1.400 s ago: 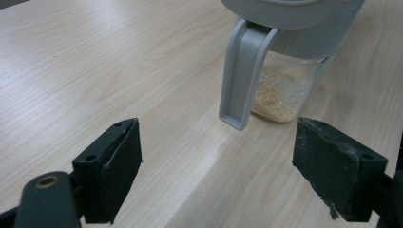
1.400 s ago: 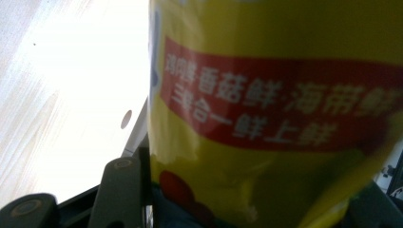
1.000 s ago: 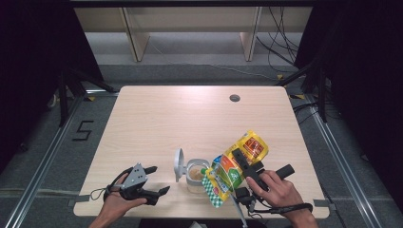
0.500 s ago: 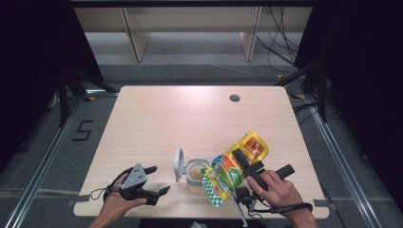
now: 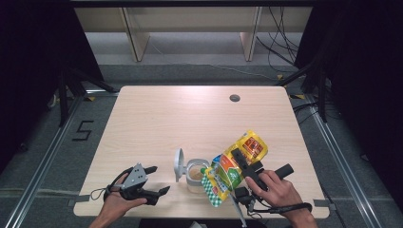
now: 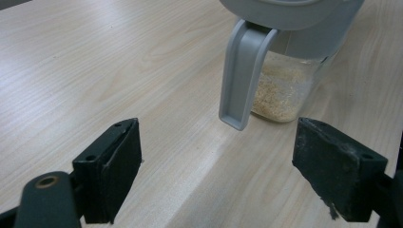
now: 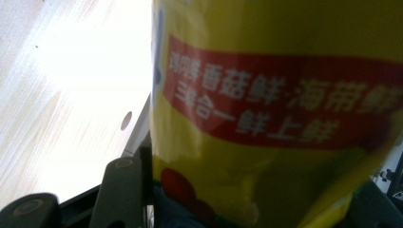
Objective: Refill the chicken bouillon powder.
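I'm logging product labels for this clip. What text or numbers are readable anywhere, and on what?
"5": marked on the floor left of the table.
"鸡肉鲜·香菇鲜·海带鲜" and "三合一鲜上鲜": white characters on the red band of the yellow pouch, slightly blurred, so some characters are uncertain.
Print on the pouch in the high view: too small to read.

The tabletop (image 5: pixel 157 118) is pale wood with a fine lengthwise grain and one small dark round hole (image 5: pixel 234 98). The pouch (image 5: pixel 235 166) is bright yellow with a red band of white characters, an orange and green middle, and a green-and-white chequered end. The jar (image 6: pixel 285 85) is clear, with a light grey lid (image 5: pixel 178 164) and tan granules inside. Both the left claw (image 5: pixel 151 181) and the right claw (image 5: pixel 247 164) are black; the left carries a grey plate (image 5: pixel 135 175).
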Available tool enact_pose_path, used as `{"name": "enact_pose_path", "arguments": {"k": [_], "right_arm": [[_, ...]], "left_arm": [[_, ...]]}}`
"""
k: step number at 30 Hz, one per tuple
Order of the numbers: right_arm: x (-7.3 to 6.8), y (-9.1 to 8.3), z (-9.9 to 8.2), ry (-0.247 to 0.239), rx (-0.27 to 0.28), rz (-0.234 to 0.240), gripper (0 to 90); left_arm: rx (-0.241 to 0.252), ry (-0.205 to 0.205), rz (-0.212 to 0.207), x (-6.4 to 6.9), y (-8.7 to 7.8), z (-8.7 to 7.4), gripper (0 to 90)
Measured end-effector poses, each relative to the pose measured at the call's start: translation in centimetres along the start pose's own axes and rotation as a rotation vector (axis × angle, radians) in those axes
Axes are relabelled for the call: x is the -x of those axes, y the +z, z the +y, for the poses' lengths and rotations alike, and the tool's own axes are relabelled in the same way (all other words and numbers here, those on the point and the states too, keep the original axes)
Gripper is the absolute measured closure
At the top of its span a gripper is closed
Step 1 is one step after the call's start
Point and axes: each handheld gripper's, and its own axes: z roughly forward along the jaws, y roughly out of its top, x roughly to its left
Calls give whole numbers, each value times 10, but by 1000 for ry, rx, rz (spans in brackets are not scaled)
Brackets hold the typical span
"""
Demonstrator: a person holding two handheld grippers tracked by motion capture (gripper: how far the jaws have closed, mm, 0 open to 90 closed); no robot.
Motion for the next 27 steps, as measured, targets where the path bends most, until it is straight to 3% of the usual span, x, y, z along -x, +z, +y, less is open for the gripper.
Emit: {"name": "enact_pose_path", "arguments": {"k": [1, 2, 4, 5, 14, 15, 16, 17, 18, 21, 23, 24, 27], "right_arm": [[-1, 0, 0, 5, -5, -2, 491], [3, -1, -1, -54, -31, 4, 492], [3, -2, -1, -57, -26, 6, 494], [1, -1, -2, -54, -2, -55, 497], [2, -1, -2, -53, -4, -48, 505], [1, 0, -2, -37, 3, -53, 509], [-3, 1, -1, 16, 11, -47, 509], [-3, 1, -1, 16, 11, -47, 509], [3, 1, -1, -73, 15, -55, 510], [0, 0, -1, -34, 0, -49, 511], [3, 0, -1, -70, 8, -50, 512], [-1, 1, -1, 5, 24, -59, 512], [-1, 1, -1, 11, 28, -57, 512]], "left_arm": [[0, 0, 0, 0, 0, 0, 163], [-1, 17, -4, -1, 0, 0, 163], [-1, 19, -7, -1, 1, 0, 163], [-1, 19, -6, -1, 1, 0, 163], [-1, 19, -7, -1, 1, 0, 163], [-1, 19, -7, -1, 1, 0, 163], [-2, 15, -9, -1, 1, 0, 163], [-2, 15, -9, -1, 1, 0, 163], [-2, 19, -7, -1, 1, 0, 163], [-1, 18, -6, -1, 1, 0, 163], [-1, 19, -7, -1, 1, 0, 163], [-4, 19, -9, -1, 1, 0, 163], [-4, 19, -10, -1, 1, 0, 163]]}}
